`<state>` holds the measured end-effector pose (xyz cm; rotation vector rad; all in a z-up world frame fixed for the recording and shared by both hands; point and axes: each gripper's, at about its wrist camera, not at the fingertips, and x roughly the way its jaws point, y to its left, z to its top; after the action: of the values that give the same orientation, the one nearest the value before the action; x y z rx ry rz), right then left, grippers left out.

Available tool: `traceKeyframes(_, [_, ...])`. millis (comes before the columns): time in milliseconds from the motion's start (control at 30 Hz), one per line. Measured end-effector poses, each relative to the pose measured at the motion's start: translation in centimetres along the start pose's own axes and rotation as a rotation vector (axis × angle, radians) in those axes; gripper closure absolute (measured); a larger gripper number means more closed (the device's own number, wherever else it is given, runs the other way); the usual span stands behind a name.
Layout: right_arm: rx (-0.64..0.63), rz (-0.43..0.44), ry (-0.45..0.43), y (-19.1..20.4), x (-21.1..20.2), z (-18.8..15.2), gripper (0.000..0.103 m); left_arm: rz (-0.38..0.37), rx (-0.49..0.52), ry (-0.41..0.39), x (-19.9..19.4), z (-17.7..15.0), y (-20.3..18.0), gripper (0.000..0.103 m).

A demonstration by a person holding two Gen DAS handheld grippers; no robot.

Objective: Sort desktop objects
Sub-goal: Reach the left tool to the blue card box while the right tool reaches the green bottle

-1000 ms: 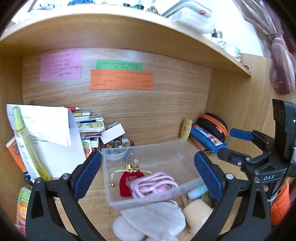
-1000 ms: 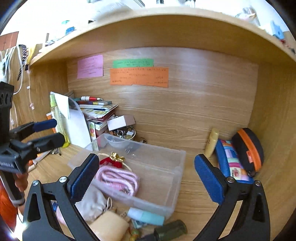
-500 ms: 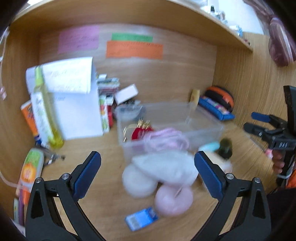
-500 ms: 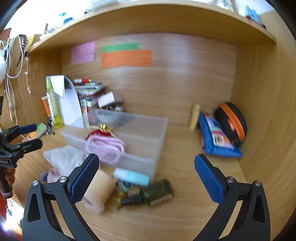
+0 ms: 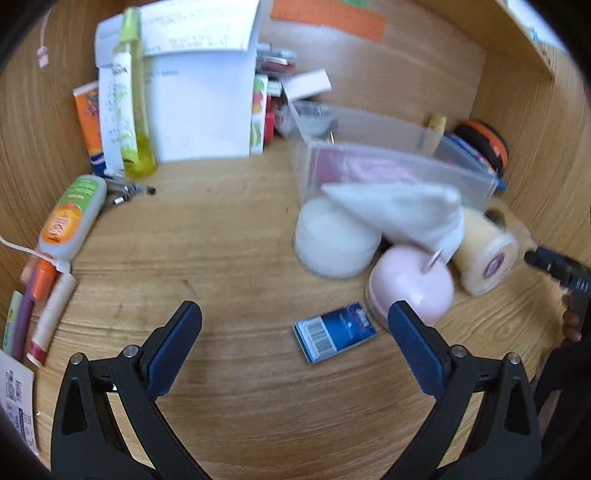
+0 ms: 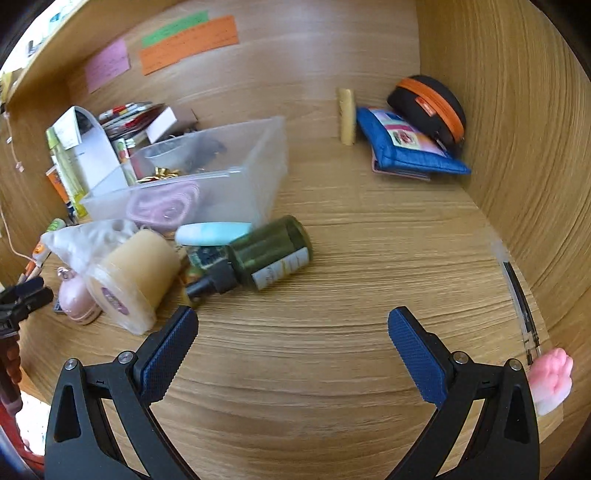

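Though blurred, cluttered clear plastic bin [image 5: 391, 162]

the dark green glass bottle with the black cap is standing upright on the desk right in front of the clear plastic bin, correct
Not quite. The dark green glass bottle with the black cap is lying on its side, not upright, as the right wrist view shows. It does rest on the wooden desk just in front of the clear plastic bin.

A wood-grain desk [image 6: 332, 369] sits in an alcove, with matching back panel [image 6: 295, 66] and right side wall [image 6: 517, 129]. 3 paper notes, pink [image 6: 108, 65], green [image 6: 174, 28] and orange [image 6: 188, 43], stick to the back panel.
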<state>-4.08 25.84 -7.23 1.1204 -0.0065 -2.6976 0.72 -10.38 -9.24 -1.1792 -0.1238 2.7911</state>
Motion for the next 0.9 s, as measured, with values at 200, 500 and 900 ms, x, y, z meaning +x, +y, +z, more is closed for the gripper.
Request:
traceKeyframes(200, [0.01, 0.002, 0.013, -0.6, 0.7, 0.5, 0.0, 0.014, 0.052, 0.051, 1.1, -0.7, -1.6, 0.001])
traceKeyframes(500, [-0.038, 0.067, 0.079, 0.8, 2.8, 0.8, 0.0, 0.1, 0.059, 0.064, 1.8, -0.5, -2.0, 0.005])
traceKeyframes(900, [-0.126, 0.123, 0.155, 1.3, 5.7, 3.7, 0.001, 0.077, 0.084, 0.02, 1.2, -0.7, -2.3, 0.048])
